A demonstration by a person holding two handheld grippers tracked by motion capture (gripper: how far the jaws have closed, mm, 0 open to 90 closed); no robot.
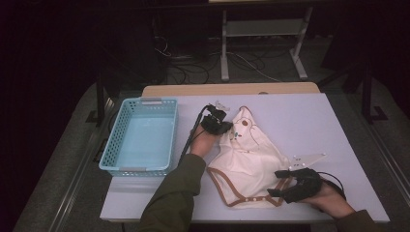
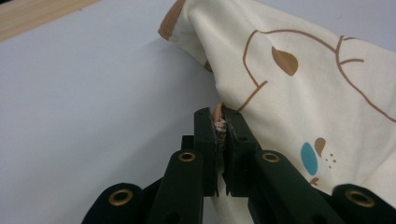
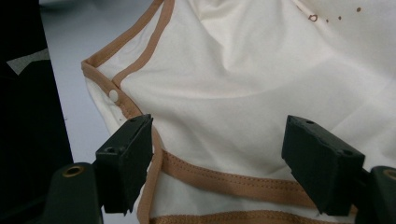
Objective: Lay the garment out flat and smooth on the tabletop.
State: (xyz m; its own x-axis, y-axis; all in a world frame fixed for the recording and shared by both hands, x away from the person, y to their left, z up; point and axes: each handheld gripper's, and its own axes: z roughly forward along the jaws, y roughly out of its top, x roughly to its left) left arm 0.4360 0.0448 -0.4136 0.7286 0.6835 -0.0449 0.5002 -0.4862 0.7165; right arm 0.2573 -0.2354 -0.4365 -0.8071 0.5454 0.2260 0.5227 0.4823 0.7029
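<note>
Pale table (image 1: 309, 121) in a dark room with cables on the floor, blue basket (image 1: 140, 137) at nine o'clock, cream baby bodysuit (image 1: 249, 154) at centre: left gripper (image 1: 227, 129) pinching its trimmed edge, right gripper (image 1: 279, 182) spread over the hem.

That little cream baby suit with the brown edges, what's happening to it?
A person works on the cream cotton baby bodysuit with brown trim lying on the pale table. The left gripper is pinched shut on its brown edge. The right gripper hangs open over the snap end. A light blue plastic basket waits alongside.
</note>
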